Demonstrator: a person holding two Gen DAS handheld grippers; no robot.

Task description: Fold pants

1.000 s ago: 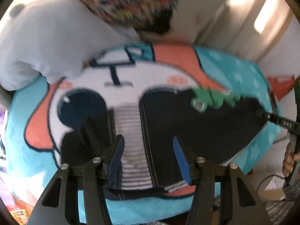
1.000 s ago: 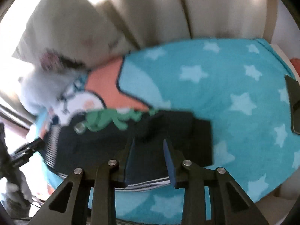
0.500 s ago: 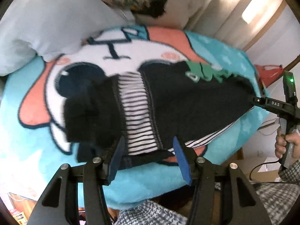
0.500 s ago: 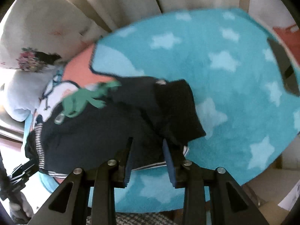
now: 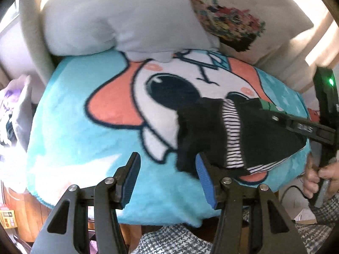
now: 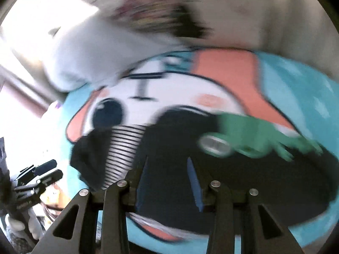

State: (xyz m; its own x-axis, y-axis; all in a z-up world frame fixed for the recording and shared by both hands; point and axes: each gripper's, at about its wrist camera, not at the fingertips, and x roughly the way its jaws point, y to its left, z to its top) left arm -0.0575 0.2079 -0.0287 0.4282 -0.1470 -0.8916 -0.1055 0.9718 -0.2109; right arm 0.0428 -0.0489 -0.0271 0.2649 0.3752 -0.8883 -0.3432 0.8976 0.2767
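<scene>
The black pants [image 5: 254, 139] lie bunched on a turquoise cartoon blanket [image 5: 84, 139], with a striped lining [image 5: 232, 139] and a green dinosaur patch [image 6: 260, 137] showing. My left gripper [image 5: 167, 180] is open and empty, left of the pants over the blanket; its right finger [image 5: 204, 180] is at the pants' near left edge. My right gripper [image 6: 167, 180] is open, low over the middle of the pants [image 6: 233, 180]; this view is blurred. The right gripper also shows in the left wrist view [image 5: 305, 127], reaching in from the right.
A grey pillow [image 5: 118, 19] and a white floral cushion [image 5: 233, 17] lie at the far edge of the blanket. Cream curtains hang behind. The blanket's near edge [image 5: 148, 216] drops off above checked fabric [image 5: 173, 243].
The left gripper has swung left, off the pants, and now hangs over bare blanket. The right gripper has swung left and closer over the pants. Both stay open.
</scene>
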